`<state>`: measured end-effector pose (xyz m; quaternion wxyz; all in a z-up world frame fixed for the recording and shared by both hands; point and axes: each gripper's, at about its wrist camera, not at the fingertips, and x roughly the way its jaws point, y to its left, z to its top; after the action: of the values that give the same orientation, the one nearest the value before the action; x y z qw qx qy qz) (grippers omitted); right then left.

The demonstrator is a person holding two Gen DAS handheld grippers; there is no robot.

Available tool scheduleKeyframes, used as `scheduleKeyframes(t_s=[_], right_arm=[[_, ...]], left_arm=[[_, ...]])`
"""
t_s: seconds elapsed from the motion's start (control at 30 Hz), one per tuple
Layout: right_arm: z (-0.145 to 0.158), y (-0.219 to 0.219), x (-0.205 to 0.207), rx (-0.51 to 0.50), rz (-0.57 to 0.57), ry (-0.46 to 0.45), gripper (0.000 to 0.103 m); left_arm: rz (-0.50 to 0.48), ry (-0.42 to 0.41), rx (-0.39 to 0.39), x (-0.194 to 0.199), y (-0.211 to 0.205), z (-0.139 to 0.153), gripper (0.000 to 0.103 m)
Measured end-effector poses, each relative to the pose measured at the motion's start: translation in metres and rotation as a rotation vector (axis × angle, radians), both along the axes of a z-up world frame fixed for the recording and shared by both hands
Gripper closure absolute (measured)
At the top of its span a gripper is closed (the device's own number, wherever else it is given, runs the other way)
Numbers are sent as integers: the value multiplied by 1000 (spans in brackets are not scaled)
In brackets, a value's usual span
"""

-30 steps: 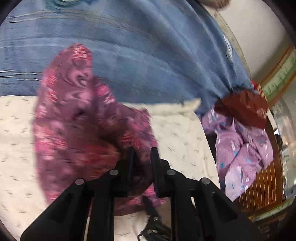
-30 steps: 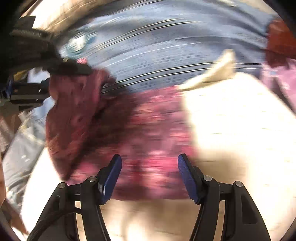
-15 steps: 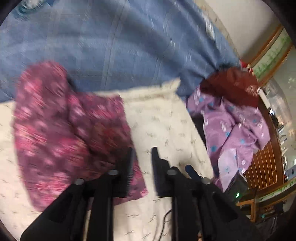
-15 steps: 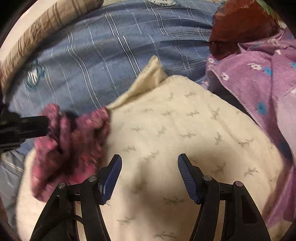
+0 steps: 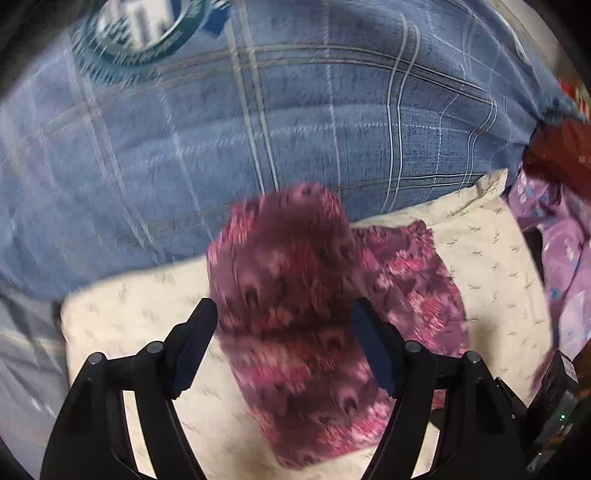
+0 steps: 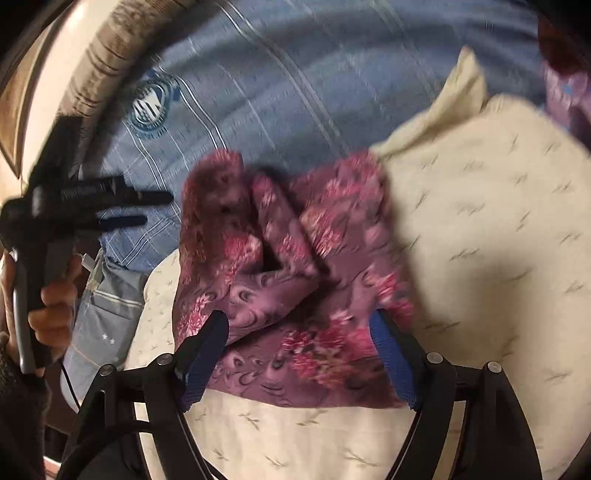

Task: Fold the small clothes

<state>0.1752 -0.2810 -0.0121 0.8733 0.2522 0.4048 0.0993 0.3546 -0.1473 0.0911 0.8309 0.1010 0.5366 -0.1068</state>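
The pink cloth [image 6: 288, 273] lies straight ahead at twelve o'clock of the right gripper [image 6: 299, 354], nearer than the left gripper [image 5: 284, 347]; both jaws are opening, empty.

left gripper [image 5: 284, 347] opening, right gripper [image 6: 299, 354] opening

No text can be read in either view. The blue checked bedsheet [image 5: 332, 122] carries a round teal-and-white badge [image 5: 147, 26] near the top left of the left wrist view, but motion blur smears whatever lettering runs around its ring. The same badge [image 6: 151, 103] shows in the right wrist view as a ring around a white shield shape, too small and soft to make out any words. A small white label on a dark device [image 5: 567, 373] at the right edge is illegible.
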Motion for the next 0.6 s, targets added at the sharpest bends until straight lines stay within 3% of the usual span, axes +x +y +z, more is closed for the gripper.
scheduleKeyframes(t_s=[0.2, 0.33, 0.6], right_arm=[[-17, 7, 29, 81, -1, 51, 22], [-20, 16, 43, 84, 8, 43, 22], [-21, 24, 51, 109, 8, 36, 22]], left_arm=[[-64, -60, 114, 19, -15, -12, 28], [-59, -70, 73, 29, -10, -13, 28], [-86, -96, 80, 39, -16, -20, 28]])
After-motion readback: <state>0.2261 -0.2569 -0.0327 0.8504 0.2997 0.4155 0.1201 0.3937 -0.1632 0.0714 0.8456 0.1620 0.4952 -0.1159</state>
